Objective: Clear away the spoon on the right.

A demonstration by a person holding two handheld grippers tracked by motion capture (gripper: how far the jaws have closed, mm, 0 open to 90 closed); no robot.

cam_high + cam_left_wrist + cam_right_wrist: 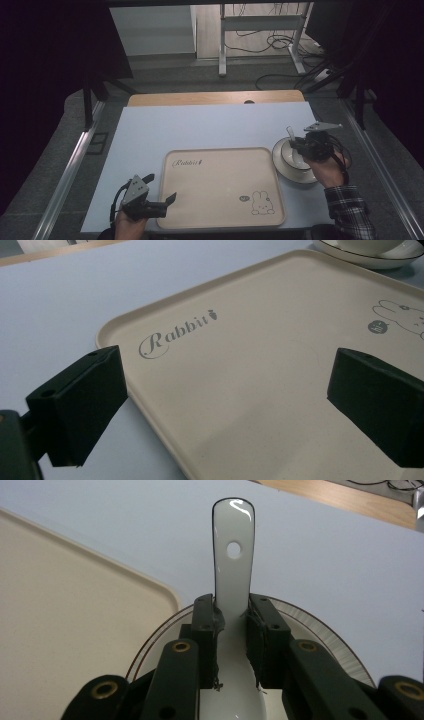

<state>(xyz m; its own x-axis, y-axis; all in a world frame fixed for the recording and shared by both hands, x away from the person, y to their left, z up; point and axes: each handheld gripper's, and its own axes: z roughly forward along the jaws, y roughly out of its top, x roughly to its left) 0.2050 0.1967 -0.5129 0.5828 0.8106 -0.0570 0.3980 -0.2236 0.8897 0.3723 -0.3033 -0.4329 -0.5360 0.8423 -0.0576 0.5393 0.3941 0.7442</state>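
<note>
Overhead, a pale blue-grey tabletop [200,130] with a strip of bare wood [215,97] along its far edge, set on grey carpet [60,150] in a dim room hung with dark curtains [45,45]. Beyond it, the metal legs of another desk [222,45] and loose cables [280,42] on the floor.

One beige tray [220,187] at the table's near middle, printed with the word "Rabbit" at its far left corner and a small rabbit drawing at its near right. One white bowl [290,152] on one plate [295,172] with a dark rim line, just beside the tray's right edge. One white ceramic spoon [232,575], handle pierced by a single hole, rising out of the bowl.

Two grippers, one per hand. Right gripper [232,617] over the bowl, pads clamped on the spoon's handle from both sides, checked sleeve [350,210] behind it. Left gripper [160,190] low at the tray's near left corner, jaws standing wide apart with nothing between them, one over the table and one over the tray's face, as seen in the left gripper view.
</note>
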